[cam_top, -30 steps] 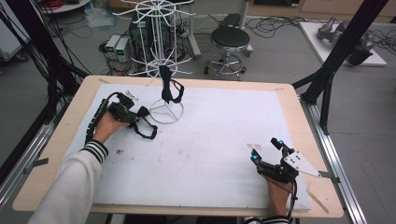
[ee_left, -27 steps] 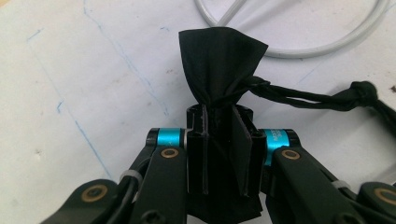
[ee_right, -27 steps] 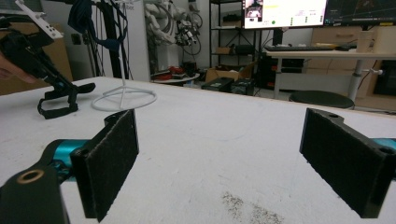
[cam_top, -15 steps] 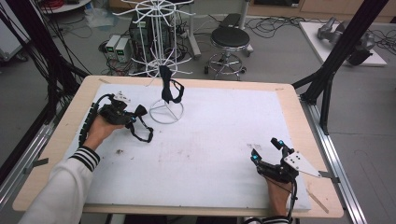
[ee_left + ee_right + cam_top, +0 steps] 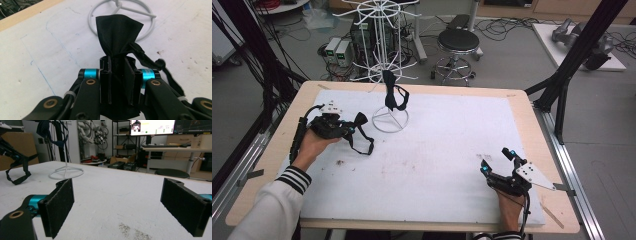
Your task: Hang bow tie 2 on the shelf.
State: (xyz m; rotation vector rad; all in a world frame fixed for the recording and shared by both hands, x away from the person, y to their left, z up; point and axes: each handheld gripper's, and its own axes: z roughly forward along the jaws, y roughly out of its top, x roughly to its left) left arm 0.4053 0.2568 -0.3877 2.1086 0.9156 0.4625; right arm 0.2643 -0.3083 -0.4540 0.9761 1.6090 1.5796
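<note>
On the left of the white mat my left gripper (image 5: 349,128) is shut on a black bow tie (image 5: 360,121); its strap (image 5: 363,145) hangs in a loop down to the mat. In the left gripper view the pads pinch the bow tie (image 5: 117,35) at its knot, and one wing fans out above them toward the rack's ring base (image 5: 150,22). A second black bow tie (image 5: 391,95) hangs on the white wire rack (image 5: 382,30). My right gripper (image 5: 496,161) rests at the front right, open, with nothing between its pads (image 5: 60,205).
The rack's ring base (image 5: 390,120) stands on the mat at the back centre. A bare wooden table edge (image 5: 272,150) frames the mat. Black frame posts (image 5: 562,75) rise at both sides. A stool (image 5: 457,42) and cables lie beyond the table.
My left hand has drawn the bow tie leftward, away from the rack's base, and lifted it slightly. The right gripper has stayed put.
</note>
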